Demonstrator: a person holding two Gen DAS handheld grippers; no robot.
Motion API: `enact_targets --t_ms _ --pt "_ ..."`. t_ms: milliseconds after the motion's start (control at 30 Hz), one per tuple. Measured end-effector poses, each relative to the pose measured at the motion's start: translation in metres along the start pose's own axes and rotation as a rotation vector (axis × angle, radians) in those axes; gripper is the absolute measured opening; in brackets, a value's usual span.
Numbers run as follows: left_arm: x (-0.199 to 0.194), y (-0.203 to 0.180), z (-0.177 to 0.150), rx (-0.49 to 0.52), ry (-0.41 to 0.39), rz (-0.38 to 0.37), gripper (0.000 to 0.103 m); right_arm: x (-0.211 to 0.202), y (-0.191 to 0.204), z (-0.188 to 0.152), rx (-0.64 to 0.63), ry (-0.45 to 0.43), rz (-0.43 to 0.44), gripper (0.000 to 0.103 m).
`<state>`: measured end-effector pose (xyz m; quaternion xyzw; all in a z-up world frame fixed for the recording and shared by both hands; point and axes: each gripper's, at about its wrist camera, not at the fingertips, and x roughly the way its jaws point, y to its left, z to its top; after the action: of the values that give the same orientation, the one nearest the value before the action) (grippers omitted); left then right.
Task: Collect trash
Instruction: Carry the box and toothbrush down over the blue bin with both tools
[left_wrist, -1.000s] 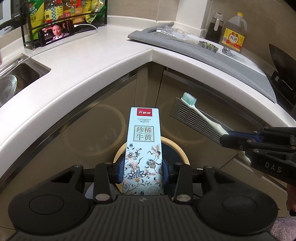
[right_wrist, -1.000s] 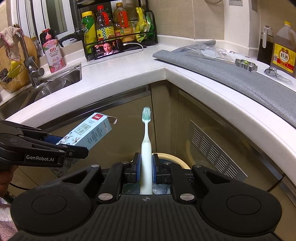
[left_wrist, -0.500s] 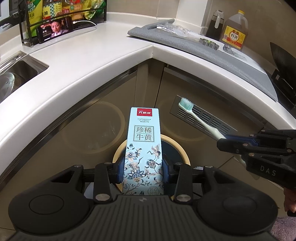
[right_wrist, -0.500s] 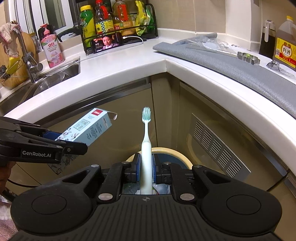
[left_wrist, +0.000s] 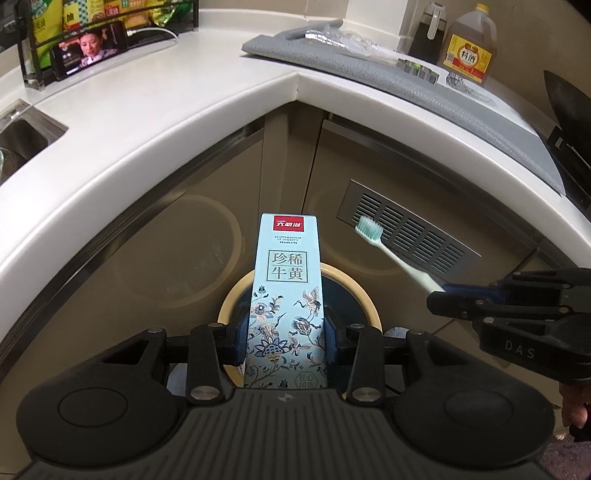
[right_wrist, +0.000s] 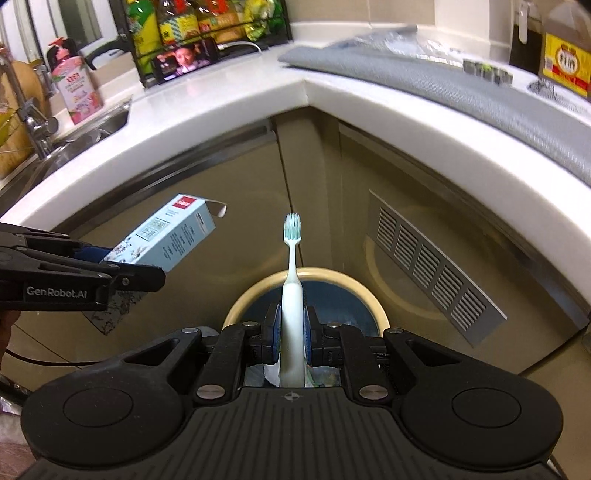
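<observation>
My left gripper (left_wrist: 286, 339) is shut on a pale blue toothpaste box (left_wrist: 286, 288) with flowers and Chinese print, held above a round bin (left_wrist: 354, 286) with a cream rim on the floor. The box also shows in the right wrist view (right_wrist: 170, 236), its end flap open. My right gripper (right_wrist: 291, 328) is shut on a white toothbrush (right_wrist: 292, 284) with green bristles, above the same bin (right_wrist: 365, 288). The toothbrush shows at right in the left wrist view (left_wrist: 399, 256), sticking out of the right gripper (left_wrist: 439, 297).
A white L-shaped counter (left_wrist: 155, 110) curves above beige cabinet doors (right_wrist: 207, 236) with a vent grille (left_wrist: 410, 232). A grey mat (left_wrist: 424, 88), an oil bottle (left_wrist: 467, 55), a phone (left_wrist: 90, 48), a bottle rack and a sink (right_wrist: 85, 129) are on the counter.
Both grippers have moved lower and closer to the cabinets, so the bin looks larger under them. The toothbrush now sits lower and nearer the box. Both grips are unchanged.
</observation>
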<state>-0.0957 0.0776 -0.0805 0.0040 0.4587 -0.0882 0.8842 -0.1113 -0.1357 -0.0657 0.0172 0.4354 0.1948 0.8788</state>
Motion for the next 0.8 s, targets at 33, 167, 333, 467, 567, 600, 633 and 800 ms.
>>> enact_targets --t_ms 33,167,333,467,567,600,633,800 --pt "0.003 0.001 0.001 -0.003 0.006 -0.003 0.043 0.003 -0.001 0.0 0.005 0.007 -0.001 0.014" --pt "0.017 0.002 0.005 -0.01 0.034 -0.021 0.043 0.016 -0.007 0.0 0.026 0.039 -0.003 0.014" --pt "0.039 -0.001 0.009 -0.012 0.074 -0.031 0.043 0.033 -0.014 0.0 0.049 0.081 -0.007 0.014" --pt "0.056 -0.001 0.01 -0.012 0.106 -0.034 0.043 0.047 -0.019 -0.001 0.064 0.11 -0.015 0.014" --pt "0.07 -0.002 0.01 -0.015 0.134 -0.032 0.043 0.058 -0.022 -0.001 0.08 0.134 -0.022 0.014" --pt "0.075 -0.001 0.01 -0.019 0.147 -0.033 0.043 0.063 -0.023 -0.001 0.085 0.144 -0.025 0.014" --pt "0.08 0.0 0.01 -0.023 0.16 -0.036 0.043 0.067 -0.025 -0.001 0.089 0.153 -0.028 0.014" --pt "0.109 -0.001 0.012 -0.022 0.222 -0.035 0.043 0.09 -0.033 -0.003 0.11 0.198 -0.033 0.014"
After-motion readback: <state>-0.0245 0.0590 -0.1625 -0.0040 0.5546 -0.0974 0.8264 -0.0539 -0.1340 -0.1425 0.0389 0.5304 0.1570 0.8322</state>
